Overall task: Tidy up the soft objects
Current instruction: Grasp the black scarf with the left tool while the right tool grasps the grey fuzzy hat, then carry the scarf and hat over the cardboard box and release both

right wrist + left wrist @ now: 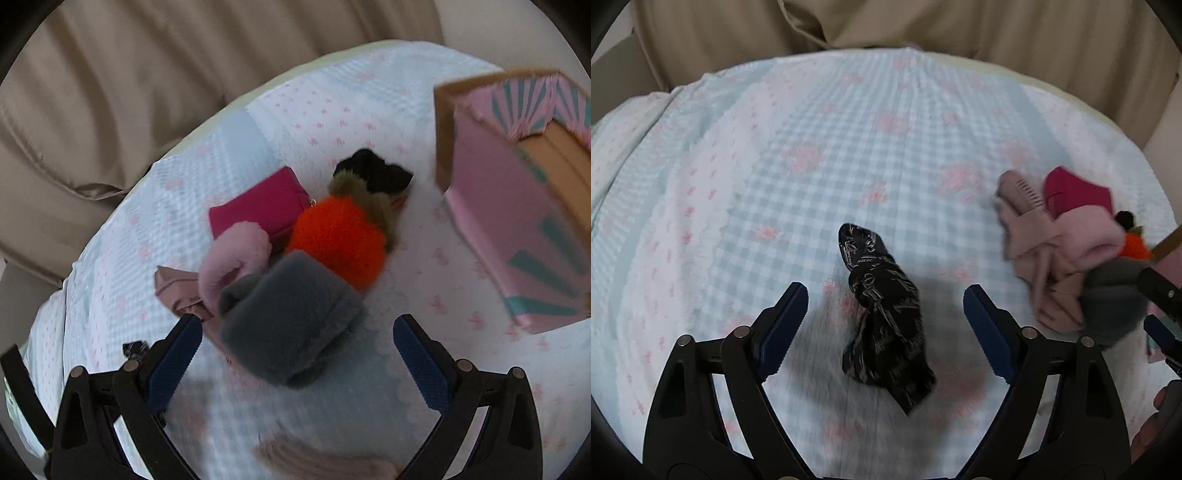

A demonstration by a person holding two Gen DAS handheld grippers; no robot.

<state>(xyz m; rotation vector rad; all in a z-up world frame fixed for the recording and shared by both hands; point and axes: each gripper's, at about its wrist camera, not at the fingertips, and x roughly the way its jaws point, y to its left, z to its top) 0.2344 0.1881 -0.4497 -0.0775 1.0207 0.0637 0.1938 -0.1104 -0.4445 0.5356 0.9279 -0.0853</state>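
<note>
**Grippers spread above the soft things on the checked bedspread**

Fingers come first in both views. We see our left gripper [885,325] with its blue pads well apart and the black patterned cloth [884,314] lying crumpled between them on the bedspread [746,155], touched by neither pad. Bare checked fabric runs left and ahead of it, giving plenty of room there. Our right gripper [297,363] is likewise spread wide, holding nothing; the grey plush piece [291,317] lies just ahead between the finger lines, and through the blur we think it is clear of both pads.

Beyond the grey piece the heap packs tight: a pale pink fleece [231,254] and a dusty pink folded cloth [177,286] at its left, an orange furry ball [338,242] behind it, a magenta pouch [258,206] and a black fuzzy item [373,168] farther still. A pink and teal box [517,206] stands open to the right, apart from the heap across a strip of free bedspread.

At the far edge the bedspread ends against a beige curtain [960,29].
</note>
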